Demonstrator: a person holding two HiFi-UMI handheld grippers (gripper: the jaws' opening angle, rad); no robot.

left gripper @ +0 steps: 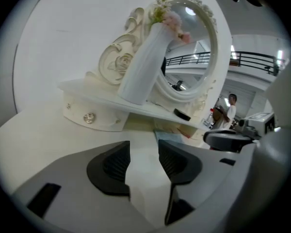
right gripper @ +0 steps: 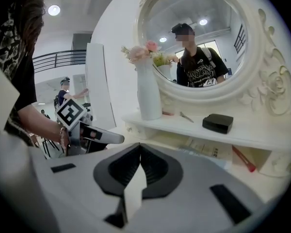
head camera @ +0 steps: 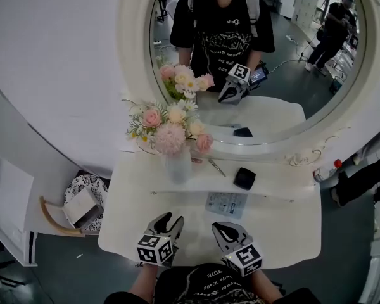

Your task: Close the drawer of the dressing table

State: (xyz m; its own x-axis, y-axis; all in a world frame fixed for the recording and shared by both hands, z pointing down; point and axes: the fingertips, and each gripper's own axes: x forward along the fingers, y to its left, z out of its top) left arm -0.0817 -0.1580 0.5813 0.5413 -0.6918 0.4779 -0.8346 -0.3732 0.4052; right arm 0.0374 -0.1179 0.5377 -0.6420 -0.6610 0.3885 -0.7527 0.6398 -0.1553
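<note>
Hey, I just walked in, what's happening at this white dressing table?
A person stands at the white dressing table holding a gripper in each hand. The left gripper has its jaws apart with nothing between them. The right gripper is shut and empty. Both hover over the tabletop, and neither touches the small drawer under the shelf. That drawer looks pushed in, though I can't be sure. A vase of flowers and a black case sit on the shelf.

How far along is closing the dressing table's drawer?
Done, apparently: the drawer sits pushed in under the shelf. In hand: nothing; the left gripper is open and empty, the right gripper shut, both off the knob. Left: seemingly nothing.
</note>
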